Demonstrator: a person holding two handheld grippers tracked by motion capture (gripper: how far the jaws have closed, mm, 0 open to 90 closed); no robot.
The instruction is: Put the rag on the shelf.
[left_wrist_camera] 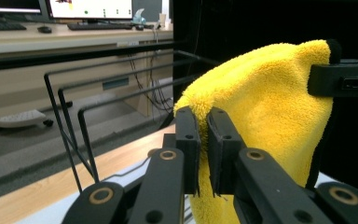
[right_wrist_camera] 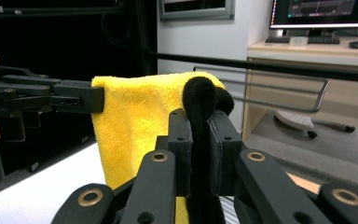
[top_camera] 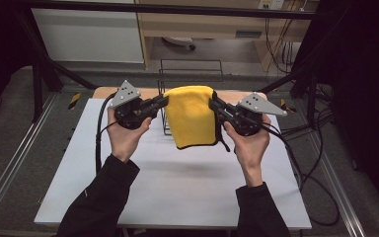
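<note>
Both grippers (top_camera: 164, 102) (top_camera: 213, 104) pinch yellow towel (top_camera: 192, 116); no legible writing.

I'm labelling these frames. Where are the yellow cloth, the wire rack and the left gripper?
cloth (top_camera: 191, 116), high view, middle of its hanging front face.
rack (left_wrist_camera: 70, 133), left gripper view, an upright of the nearest wire loop.
left gripper (top_camera: 164, 100), high view, tips shut on the cloth's corner.

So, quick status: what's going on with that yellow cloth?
Left hand-held gripper and right hand-held gripper both shut on yellow cloth, held up. Wire rack behind it.
</note>
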